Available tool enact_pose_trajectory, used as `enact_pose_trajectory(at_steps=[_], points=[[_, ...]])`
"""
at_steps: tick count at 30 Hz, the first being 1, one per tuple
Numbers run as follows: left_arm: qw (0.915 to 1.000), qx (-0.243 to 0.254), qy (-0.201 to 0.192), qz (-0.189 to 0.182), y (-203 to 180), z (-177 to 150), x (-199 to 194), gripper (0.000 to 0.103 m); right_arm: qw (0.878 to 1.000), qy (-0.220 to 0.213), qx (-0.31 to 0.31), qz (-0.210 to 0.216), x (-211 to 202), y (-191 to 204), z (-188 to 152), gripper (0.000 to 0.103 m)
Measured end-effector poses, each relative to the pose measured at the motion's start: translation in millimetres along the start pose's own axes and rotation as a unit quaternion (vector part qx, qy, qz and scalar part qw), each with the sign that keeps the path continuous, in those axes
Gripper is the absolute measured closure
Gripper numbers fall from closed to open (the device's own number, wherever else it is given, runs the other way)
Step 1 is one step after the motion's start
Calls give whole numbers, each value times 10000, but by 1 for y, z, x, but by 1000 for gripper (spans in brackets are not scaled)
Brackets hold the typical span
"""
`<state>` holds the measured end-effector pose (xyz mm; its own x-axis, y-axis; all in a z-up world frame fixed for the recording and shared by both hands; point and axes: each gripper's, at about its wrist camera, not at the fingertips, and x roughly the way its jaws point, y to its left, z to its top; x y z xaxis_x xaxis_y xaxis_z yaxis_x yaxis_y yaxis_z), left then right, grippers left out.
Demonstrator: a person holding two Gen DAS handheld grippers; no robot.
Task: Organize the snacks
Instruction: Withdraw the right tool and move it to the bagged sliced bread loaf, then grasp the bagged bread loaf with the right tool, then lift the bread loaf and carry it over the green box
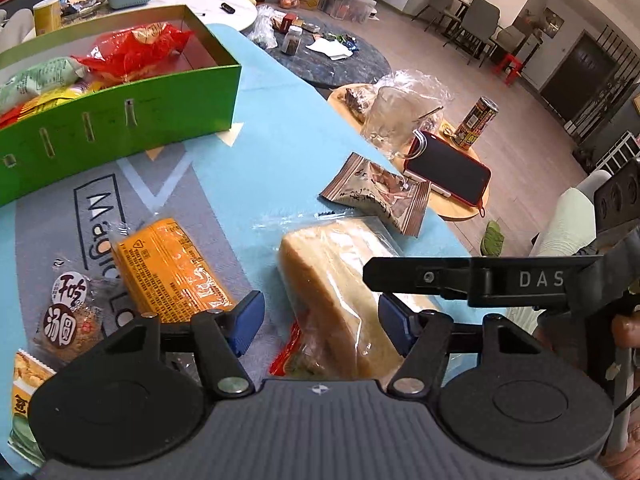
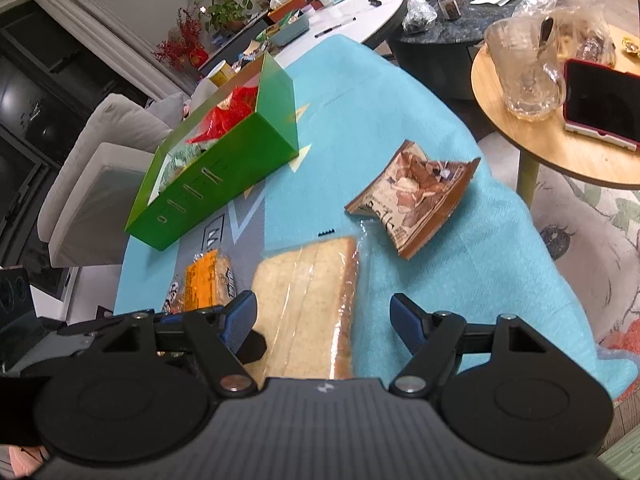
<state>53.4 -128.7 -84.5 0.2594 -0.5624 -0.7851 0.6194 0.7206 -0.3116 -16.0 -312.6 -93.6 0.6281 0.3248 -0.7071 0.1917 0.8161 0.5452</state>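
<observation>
Bread in a clear wrapper [image 1: 340, 280] lies on the blue-covered worktop [image 1: 272, 128], near and right of the green box [image 1: 120, 120] that already holds several packets, so it is probably the next snack bound for that box. The left hand-held gripper [image 1: 320, 320] straddles the loaf, jaws apart with no pad clearly pressing, while the right hand-held gripper [image 2: 322, 320] also hangs apart over the loaf's right edge. The loaf's near end is hidden behind both gripper bodies, and whether the left gripper's right pad touches the wrapper I cannot tell.

2 wrist views, close, downward; share bread [image 1: 336, 280].
</observation>
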Motion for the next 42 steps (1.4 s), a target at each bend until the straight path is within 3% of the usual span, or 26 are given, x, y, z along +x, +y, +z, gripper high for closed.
enact_pose_trajectory(at_steps=[4,6,11,20,42], points=[[10000,6,22,-34,-1,1,3,43,10000,54,22,23,4,-1,1,37],[10000,47,22,-69,-2,1,3,44,9999,105,46,129,6,-1,2,48],[9996,202,-18,-204,-7,-3,1,44,9997,193,-11,162,9,3,2,54],[9985,502,-205,-104,-19,-3,2,43,9998,113,-19,152,9,13,4,54],[9934,223,-1073,323,19,21,-53,43,9961,-295,-641,528,11,82,35,54]])
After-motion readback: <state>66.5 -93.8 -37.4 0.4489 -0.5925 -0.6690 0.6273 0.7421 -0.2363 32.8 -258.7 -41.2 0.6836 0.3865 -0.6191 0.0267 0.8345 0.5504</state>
